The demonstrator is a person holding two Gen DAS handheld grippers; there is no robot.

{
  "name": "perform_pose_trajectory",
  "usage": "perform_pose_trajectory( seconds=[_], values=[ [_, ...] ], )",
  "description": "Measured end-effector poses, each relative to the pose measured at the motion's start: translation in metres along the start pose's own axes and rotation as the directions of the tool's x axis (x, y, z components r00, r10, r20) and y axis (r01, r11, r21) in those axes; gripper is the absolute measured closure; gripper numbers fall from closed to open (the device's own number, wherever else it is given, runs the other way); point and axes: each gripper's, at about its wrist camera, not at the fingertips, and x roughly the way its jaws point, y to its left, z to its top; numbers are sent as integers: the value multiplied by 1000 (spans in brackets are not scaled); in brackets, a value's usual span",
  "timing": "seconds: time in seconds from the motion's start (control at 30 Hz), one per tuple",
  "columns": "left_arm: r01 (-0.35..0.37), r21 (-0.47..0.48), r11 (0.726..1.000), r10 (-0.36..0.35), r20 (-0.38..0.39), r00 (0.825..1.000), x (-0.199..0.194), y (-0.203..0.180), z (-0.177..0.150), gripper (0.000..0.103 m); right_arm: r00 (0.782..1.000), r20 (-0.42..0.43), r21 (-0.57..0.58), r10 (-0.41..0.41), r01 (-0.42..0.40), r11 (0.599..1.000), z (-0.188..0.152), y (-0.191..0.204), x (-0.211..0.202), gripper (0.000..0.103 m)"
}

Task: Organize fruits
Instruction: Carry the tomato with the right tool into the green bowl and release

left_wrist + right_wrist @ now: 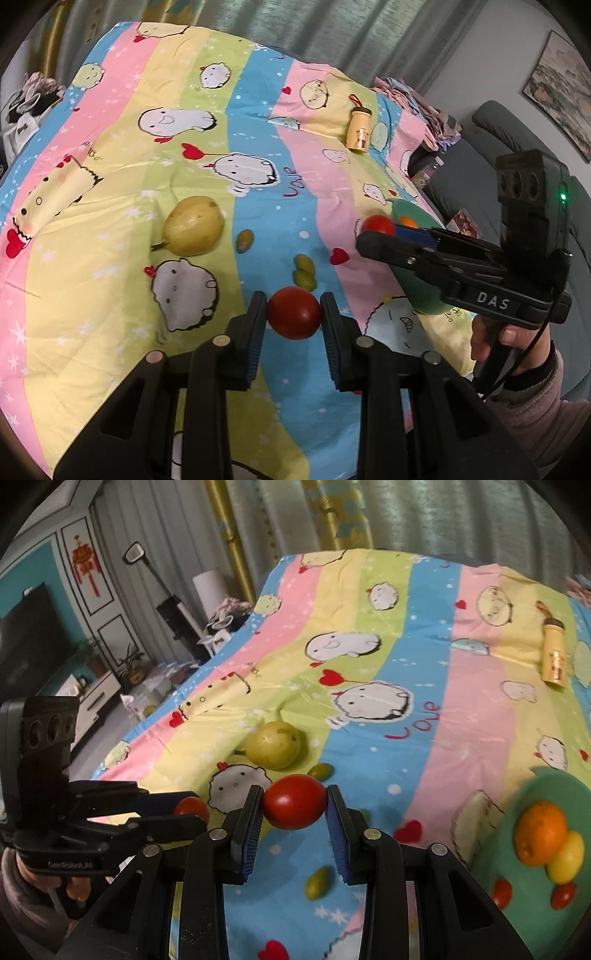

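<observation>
In the left wrist view my left gripper [293, 308] is shut on a red tomato [293, 314], just above the striped cartoon bedsheet [110, 314]. At the right of that view my right gripper [373, 232], held by a hand, is shut on a second red tomato [378, 224] beside the green plate [419, 295]. The right wrist view shows that tomato [294, 801] pinched between the blue pads, and my left gripper [194, 808] lower left. The green plate [535, 794] holds an orange [541, 830], a lemon [565, 856] and two small tomatoes [502, 891].
A yellow pear [194, 230] and three small green fruits [245, 240] lie on the sheet ahead. A yellow bottle [358, 131] lies at the far right. The bed drops off at the right toward a grey sofa [517, 122].
</observation>
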Motion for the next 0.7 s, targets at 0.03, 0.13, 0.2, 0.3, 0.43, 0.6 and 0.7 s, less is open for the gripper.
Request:
perform_pose_trajectory(
  seconds=[0.03, 0.13, 0.2, 0.3, 0.43, 0.6, 0.7],
  values=[
    [-2, 5, 1000, 2, -2, 1000, 0, -2, 0, 74, 1000, 10, 6, -5, 5, 1000, -2, -2, -5, 67],
    [-4, 22, 1000, 4, -7, 1000, 3, -10, 3, 74, 999, 39, 29, -18, 17, 999, -8, -9, -20, 67],
    [-4, 36, 999, 4, -11, 1000, 4, -17, 4, 74, 998, 54, 42, -28, 25, 999, -12, -14, -28, 67],
    [-2, 56, 998, 3, -15, 1000, 6, -27, 7, 74, 997, 73, 66, -37, 32, 997, -16, -22, -38, 67],
    [1, 79, 997, 1, -22, 1000, 13, -38, 12, 74, 995, 87, 90, -47, 39, 995, -23, -30, -47, 67],
    [8, 109, 994, -4, -34, 999, 23, -52, 17, 74, 992, 106, 113, -63, 51, 992, -30, -41, -60, 67],
    [17, 126, 992, -12, -38, 999, 28, -60, 20, 74, 990, 122, 135, -77, 60, 989, -34, -50, -69, 67]
  ],
)
